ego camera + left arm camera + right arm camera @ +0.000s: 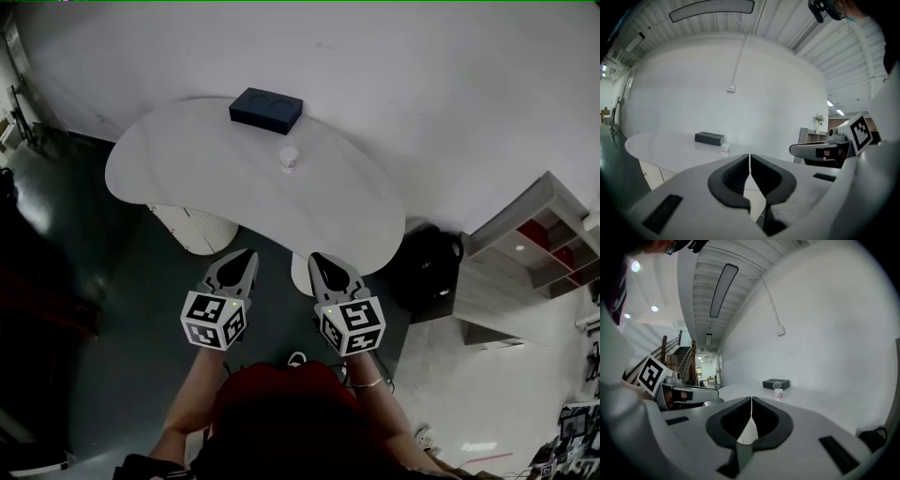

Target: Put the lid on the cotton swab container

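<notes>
The cotton swab container is a small white pot with a red label, standing upright near the middle of the white table. It also shows small and far off in both gripper views, container and container. A clear round piece, seemingly its lid, stands up at its back. My left gripper and right gripper hang side by side short of the table's near edge, well away from the container. Both sets of jaws are shut and hold nothing, as seen at left gripper and right gripper.
A dark flat box lies at the table's far edge, just behind the container. A white cabinet stands under the table at left. A black bag and a wooden shelf unit stand on the floor at right.
</notes>
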Motion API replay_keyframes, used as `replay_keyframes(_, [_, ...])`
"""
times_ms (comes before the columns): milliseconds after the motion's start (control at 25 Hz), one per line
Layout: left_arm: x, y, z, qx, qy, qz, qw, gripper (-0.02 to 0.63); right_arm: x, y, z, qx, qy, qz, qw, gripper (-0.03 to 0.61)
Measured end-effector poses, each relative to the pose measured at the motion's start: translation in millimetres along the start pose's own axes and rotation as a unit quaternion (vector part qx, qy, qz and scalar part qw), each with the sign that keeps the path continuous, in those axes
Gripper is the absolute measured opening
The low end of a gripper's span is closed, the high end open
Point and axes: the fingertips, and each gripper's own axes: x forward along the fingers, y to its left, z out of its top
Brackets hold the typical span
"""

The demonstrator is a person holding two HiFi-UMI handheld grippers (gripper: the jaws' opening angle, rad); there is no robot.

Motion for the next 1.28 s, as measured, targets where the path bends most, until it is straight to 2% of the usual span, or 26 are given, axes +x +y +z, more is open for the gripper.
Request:
replay_keyframes(360, [21.9,-6.3,4.8,-0.008,-0.002,0.022,0.9997,0.034,12.3,-22.6,3.2,-0.019,0.014,0.021,1.0,0.023])
replay_keyframes(520, [27.6,-5.7,6.2,-0.013,0.0,0.03,0.9995,0.034,21.5,-22.5,1.0,-0.016,0.026,0.043,0.999,0.103])
replay_keyframes(600, [32.0,-5.6,9.4,-0.011,0.001,0.03,0.9995,0.032,25.5,-23.1,1.3,-0.017,0.028,0.048,0.998,0.111])
replay_keyframes(920, [57.6,16.6,9.7,-0.005,0.011,0.028,0.9996,0.034,58.4,-35.1,-6.2,-0.002,0.04,0.037,0.999,0.161])
replay_keyframes(1280, [115.1,55.3,13.5,-0.017,0.02,0.002,0.9997,0.034,120.0,-65.3,-8.5,0.0,0.062,0.015,0.998,0.169])
